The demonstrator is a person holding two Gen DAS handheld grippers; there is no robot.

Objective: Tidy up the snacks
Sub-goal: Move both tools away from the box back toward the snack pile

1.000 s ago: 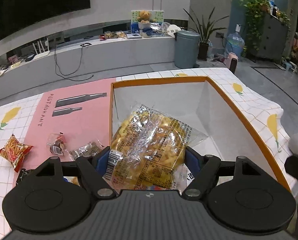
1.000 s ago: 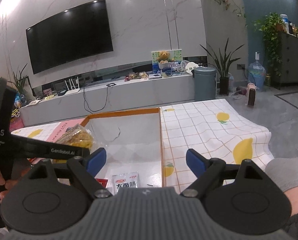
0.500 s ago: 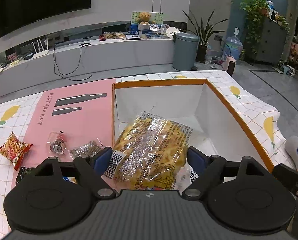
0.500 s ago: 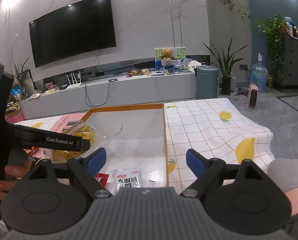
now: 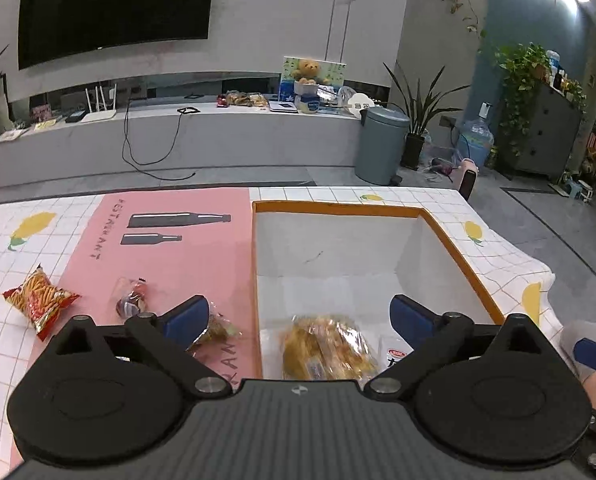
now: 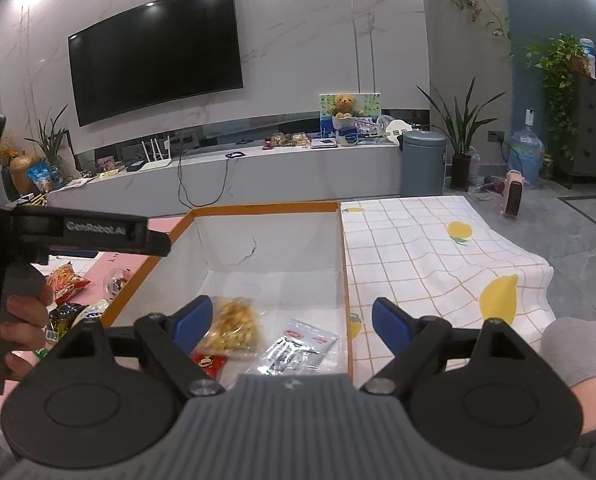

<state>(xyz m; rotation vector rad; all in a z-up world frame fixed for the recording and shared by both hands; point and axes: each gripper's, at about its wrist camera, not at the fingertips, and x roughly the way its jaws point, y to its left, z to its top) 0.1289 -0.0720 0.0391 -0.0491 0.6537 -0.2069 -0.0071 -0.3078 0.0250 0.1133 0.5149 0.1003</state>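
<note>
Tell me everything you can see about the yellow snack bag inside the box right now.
The yellow snack bag is a clear crinkly plastic packet of pale yellow puffed pieces. It lies flat on the white floor of the orange-rimmed box, near the left wall at the near end, free of any tool. In the right wrist view it sits beside a small red packet and left of a white and silver sachet. The left tool hangs open above it.
</note>
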